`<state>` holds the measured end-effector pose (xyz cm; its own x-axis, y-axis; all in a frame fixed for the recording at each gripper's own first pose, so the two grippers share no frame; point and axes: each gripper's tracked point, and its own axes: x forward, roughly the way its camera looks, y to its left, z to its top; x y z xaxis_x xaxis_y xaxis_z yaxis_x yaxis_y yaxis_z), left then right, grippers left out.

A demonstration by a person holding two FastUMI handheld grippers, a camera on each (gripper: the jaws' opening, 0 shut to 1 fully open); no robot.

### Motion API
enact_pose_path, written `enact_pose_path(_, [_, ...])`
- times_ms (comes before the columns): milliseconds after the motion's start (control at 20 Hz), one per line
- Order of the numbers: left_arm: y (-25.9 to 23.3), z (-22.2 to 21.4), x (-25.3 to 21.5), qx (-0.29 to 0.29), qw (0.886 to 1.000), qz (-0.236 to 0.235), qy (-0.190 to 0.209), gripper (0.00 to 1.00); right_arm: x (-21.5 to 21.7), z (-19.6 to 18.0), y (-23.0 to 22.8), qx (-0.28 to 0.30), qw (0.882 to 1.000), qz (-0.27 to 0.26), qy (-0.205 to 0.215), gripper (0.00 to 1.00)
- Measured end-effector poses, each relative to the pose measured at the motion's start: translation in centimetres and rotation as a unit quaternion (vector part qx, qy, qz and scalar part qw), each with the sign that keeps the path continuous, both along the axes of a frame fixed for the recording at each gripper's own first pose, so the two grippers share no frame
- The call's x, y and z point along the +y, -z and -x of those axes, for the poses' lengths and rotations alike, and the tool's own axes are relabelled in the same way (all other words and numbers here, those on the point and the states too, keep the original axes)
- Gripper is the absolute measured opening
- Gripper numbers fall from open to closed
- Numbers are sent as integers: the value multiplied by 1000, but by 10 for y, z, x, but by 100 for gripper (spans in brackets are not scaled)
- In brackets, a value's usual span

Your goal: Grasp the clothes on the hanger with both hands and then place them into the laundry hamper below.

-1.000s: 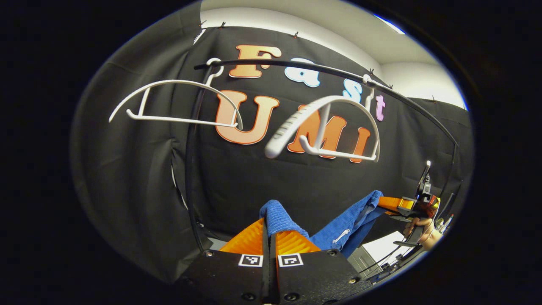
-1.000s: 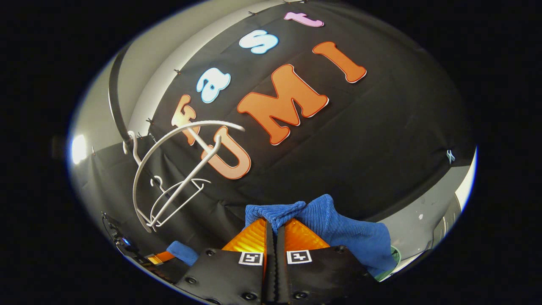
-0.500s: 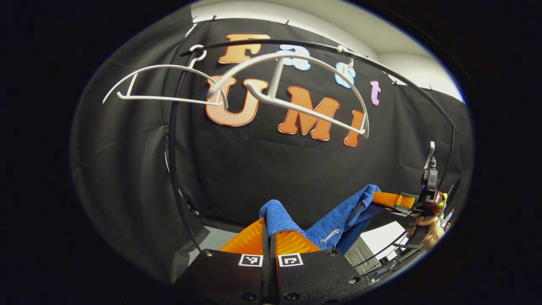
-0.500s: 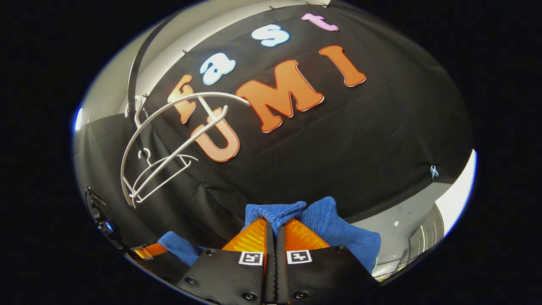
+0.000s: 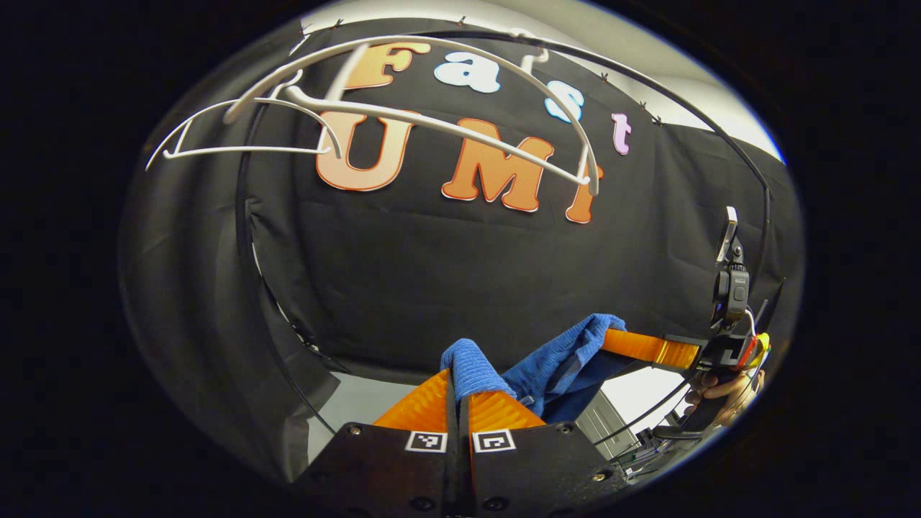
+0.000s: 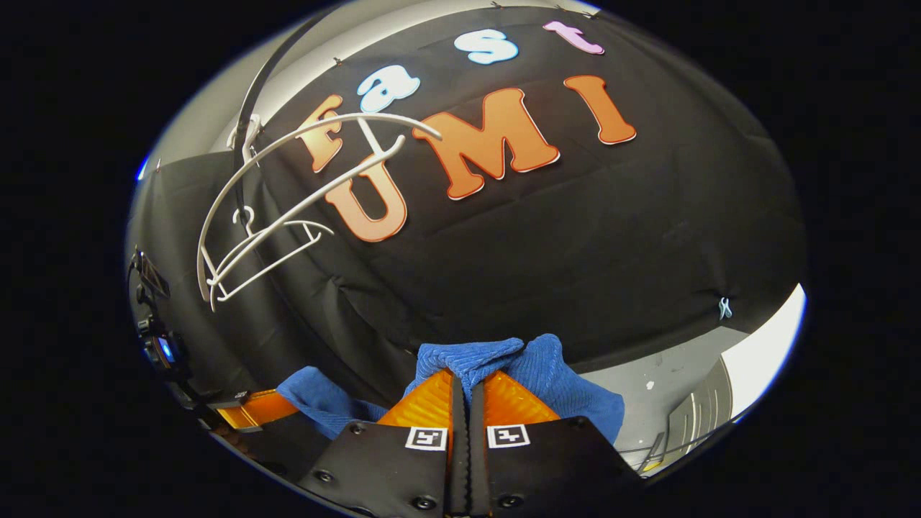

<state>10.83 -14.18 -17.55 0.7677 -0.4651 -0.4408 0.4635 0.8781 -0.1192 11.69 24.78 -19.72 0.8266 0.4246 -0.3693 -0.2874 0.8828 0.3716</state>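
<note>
While both grippers pinch the blue garment (image 5: pixel 568 360), the white hangers have climbed toward the top of each view over the last second, which says the hands have been coming down and away from the rail (image 5: pixel 683 108). In the left gripper view, the left gripper (image 5: pixel 458 385) has its fingers closed on a fold of the cloth that bunches up just above their tips, and the rest of the garment stretches off to its right, where the right gripper (image 5: pixel 633 344) holds the far end, with a hand (image 5: pixel 723 392) behind it. In the right gripper view, the right gripper (image 6: pixel 464 385) is likewise clamped on a blue fold, and the cloth trails down to its left toward the left gripper (image 6: pixel 259 410). The near hanger (image 5: pixel 432 108) and the far hanger (image 5: pixel 237 140) both hang bare, well above the fingers. So the garment is judged free of its hanger and on its way down; the hamper cannot be made out yet, so lowering and release remain.
</note>
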Motion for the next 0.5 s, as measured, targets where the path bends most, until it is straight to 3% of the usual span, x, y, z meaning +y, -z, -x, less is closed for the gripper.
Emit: enact_pose_path(500, [49,-88,-20,82,996,-24,8,0,-21,1,73,46,996,78,9,7])
